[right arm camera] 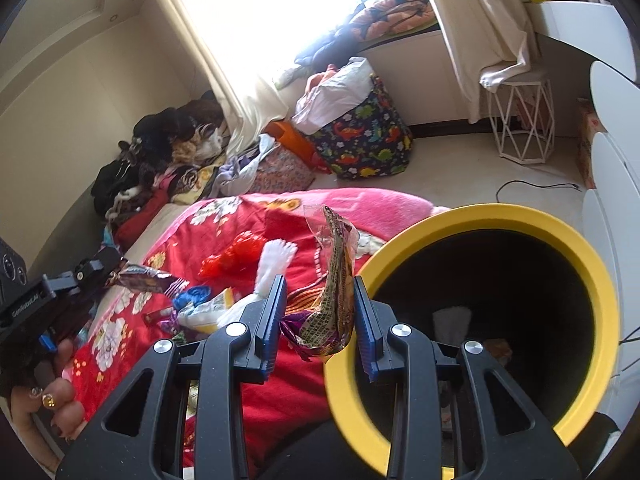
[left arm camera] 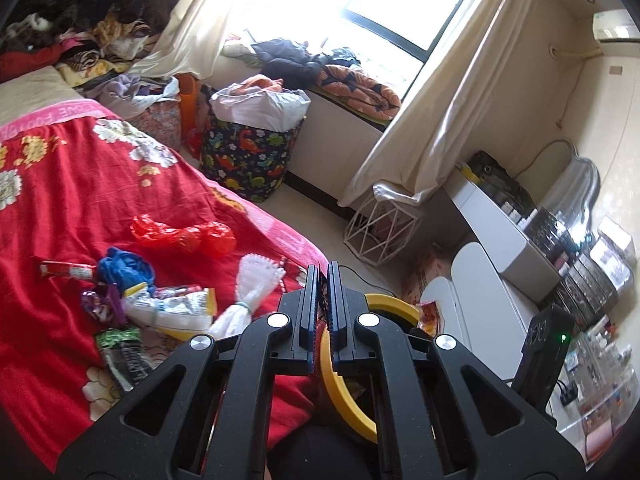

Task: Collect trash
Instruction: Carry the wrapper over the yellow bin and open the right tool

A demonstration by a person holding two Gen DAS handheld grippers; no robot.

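My right gripper (right arm camera: 319,280) is shut on a crumpled gold and purple snack wrapper (right arm camera: 336,304), which stands up between its blue pads just left of the bin's rim. The bin (right arm camera: 560,232) is black inside with a yellow rim, and a few scraps lie at its bottom. My left gripper (left arm camera: 324,268) is shut. In the right wrist view the left gripper (right arm camera: 114,270) pinches a purple foil wrapper (right arm camera: 148,280) over the bed. More trash lies on the red flowered blanket (left arm camera: 60,184): a red plastic bag (left arm camera: 184,234), a blue bag (left arm camera: 124,268), a white mesh sleeve (left arm camera: 256,280), a silver snack bag (left arm camera: 180,308).
A dinosaur-print basket (left arm camera: 248,152) and a white wire stool (left arm camera: 384,228) stand on the floor by the window. White furniture (left arm camera: 492,216) lines the right side. Clothes (left arm camera: 80,12) are piled at the bed's far end. A hand with painted nails (right arm camera: 52,396) holds the left gripper.
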